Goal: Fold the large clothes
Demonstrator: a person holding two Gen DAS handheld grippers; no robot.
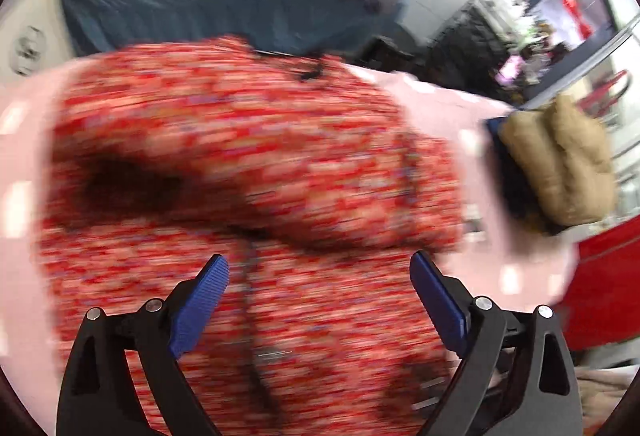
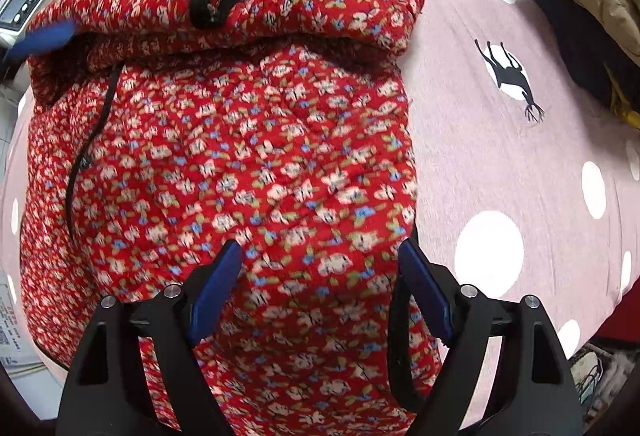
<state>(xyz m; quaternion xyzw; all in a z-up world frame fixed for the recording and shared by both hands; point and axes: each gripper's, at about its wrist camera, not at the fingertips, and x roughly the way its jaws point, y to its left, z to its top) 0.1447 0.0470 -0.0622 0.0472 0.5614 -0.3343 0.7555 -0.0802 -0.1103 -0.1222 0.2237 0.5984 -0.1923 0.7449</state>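
The red floral quilted garment (image 2: 224, 140) lies part-folded on the pink spotted bed cover (image 2: 520, 140), filling centre frame; both the left gripper (image 1: 320, 300) and right gripper (image 2: 320, 288) hover open and empty, so each should grip a hem edge squarely.

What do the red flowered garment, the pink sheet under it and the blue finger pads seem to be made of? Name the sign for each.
Red flowered garment: padded, quilted woven cloth, probably cotton; stitch lines dimple its matte surface.
Pink sheet: soft matte knit or jersey, judging by its heathered look and printed white dots.
Blue finger pads: likely rubber or ribbed plastic; fine ridges show in the left wrist view.
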